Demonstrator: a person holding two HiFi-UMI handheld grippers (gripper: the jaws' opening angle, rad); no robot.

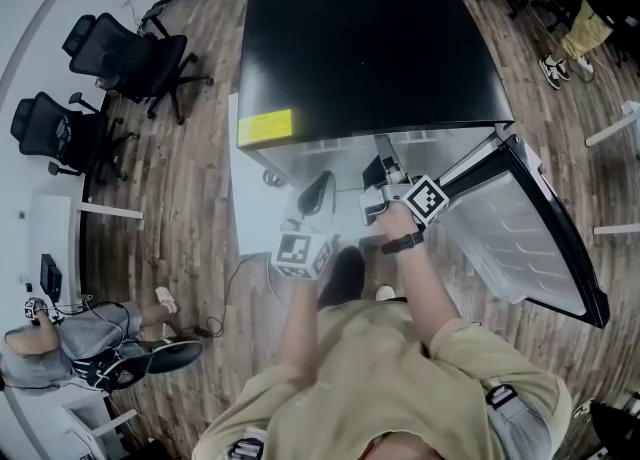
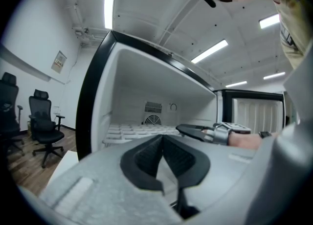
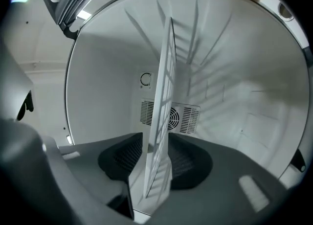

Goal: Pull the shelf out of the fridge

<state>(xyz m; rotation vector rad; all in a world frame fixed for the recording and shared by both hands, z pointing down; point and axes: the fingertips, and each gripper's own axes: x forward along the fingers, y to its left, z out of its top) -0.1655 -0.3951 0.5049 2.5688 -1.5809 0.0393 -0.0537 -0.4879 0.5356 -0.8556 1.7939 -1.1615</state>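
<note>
The small fridge (image 1: 370, 48) has a black top, and its door (image 1: 520, 218) stands swung open to the right. Inside lies a white wire shelf (image 2: 132, 132). My right gripper (image 1: 385, 170) reaches into the opening. In the right gripper view the shelf (image 3: 164, 101) appears edge-on, running away toward the back wall. Its front edge sits between the two black pads of the right gripper (image 3: 155, 146), which press on it from both sides. My left gripper (image 1: 318, 193) hangs just in front of the fridge, left of the right one. The left gripper (image 2: 162, 138) is shut with nothing held.
A round fan vent (image 3: 171, 116) sits in the fridge's back wall. A yellow label (image 1: 265, 126) is on the top's front left corner. Two black office chairs (image 1: 130, 53) stand on the wood floor to the left. Another person (image 1: 60, 343) sits at lower left.
</note>
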